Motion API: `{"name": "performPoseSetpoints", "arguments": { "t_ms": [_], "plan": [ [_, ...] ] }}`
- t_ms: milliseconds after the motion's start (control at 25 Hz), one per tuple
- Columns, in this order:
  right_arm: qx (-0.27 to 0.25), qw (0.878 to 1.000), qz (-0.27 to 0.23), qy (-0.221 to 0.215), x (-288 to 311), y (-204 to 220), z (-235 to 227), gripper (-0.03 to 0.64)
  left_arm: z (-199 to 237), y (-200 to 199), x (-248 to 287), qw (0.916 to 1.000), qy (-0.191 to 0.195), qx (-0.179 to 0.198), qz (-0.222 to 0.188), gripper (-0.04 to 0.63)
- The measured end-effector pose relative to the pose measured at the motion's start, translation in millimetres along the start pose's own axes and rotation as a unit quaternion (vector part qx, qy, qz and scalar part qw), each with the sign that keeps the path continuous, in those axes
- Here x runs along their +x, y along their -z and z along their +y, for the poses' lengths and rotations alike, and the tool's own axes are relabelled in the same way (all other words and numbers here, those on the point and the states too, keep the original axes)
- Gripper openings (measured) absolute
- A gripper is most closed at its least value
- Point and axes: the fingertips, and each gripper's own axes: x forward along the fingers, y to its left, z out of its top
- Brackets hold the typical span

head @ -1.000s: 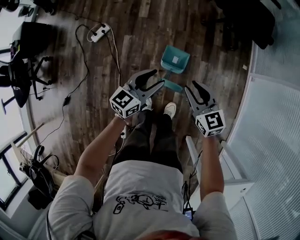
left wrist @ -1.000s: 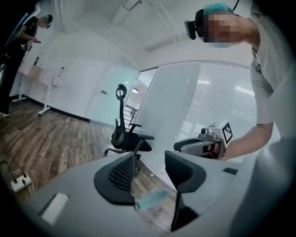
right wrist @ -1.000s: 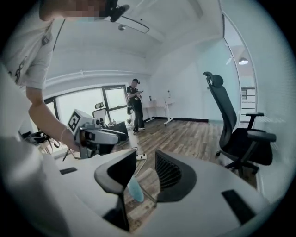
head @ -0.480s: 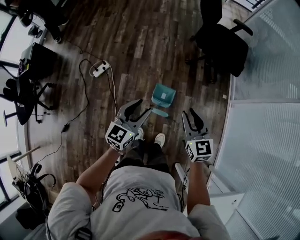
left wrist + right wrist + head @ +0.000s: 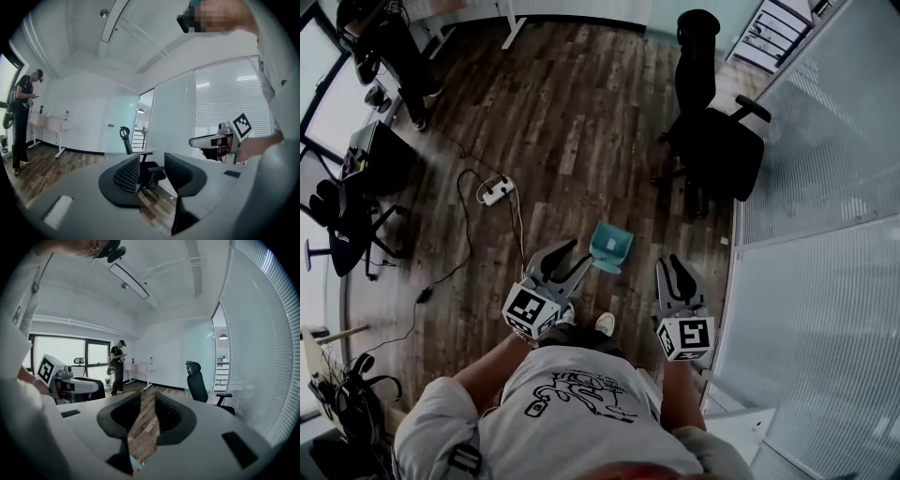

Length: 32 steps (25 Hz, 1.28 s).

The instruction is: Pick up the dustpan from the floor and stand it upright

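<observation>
I see the dustpan (image 5: 612, 243) on the wood floor (image 5: 572, 141), its long axis running away from me, handle end nearest me; I can't tell whether it stands or lies. It shows between my left gripper (image 5: 575, 255) and right gripper (image 5: 670, 264), touching neither. Both sets of jaws have just been narrowing and stand partly apart with nothing between them.

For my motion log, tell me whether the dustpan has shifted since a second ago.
No. The dustpan keeps its place right of the power strip.

Teal dustpan (image 5: 610, 246), dark brown wood-plank floor (image 5: 572, 122), black office chair (image 5: 717, 150), white T-shirt (image 5: 572, 427) with black line drawing
</observation>
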Motion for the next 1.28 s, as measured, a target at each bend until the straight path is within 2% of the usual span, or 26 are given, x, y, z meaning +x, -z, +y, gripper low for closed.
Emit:
{"name": "performPoseSetpoints", "arguments": {
  "t_ms": [160,520,720,880,1280],
  "plan": [
    [-0.014,1.0,-0.018,-0.007,-12.7,-28.9,14.0,0.077,-14.2,-26.3,-3.9,0.9999,0.013,-0.001,-0.009,0.153],
    [-0.04,0.998,-0.035,-0.019,-35.9,-73.9,40.4,0.075,-38.3,-66.7,-15.1,0.9988,0.035,0.022,-0.026,0.153],
    [-0.043,0.998,-0.034,-0.014,-51.7,-92.8,42.5,0.075,-42.8,-88.1,-23.5,0.9988,0.015,0.023,-0.04,0.15],
    [-0.049,0.998,-0.038,-0.008,-65.4,-105.5,47.1,0.074,-48.7,-98.6,-31.0,0.9986,0.015,0.019,-0.048,0.147],
    [-0.057,0.997,-0.043,-0.005,-71.6,-116.5,55.1,0.072,-42.4,-119.5,-37.5,0.9979,0.0,0.031,-0.057,0.146]
  ]
}}
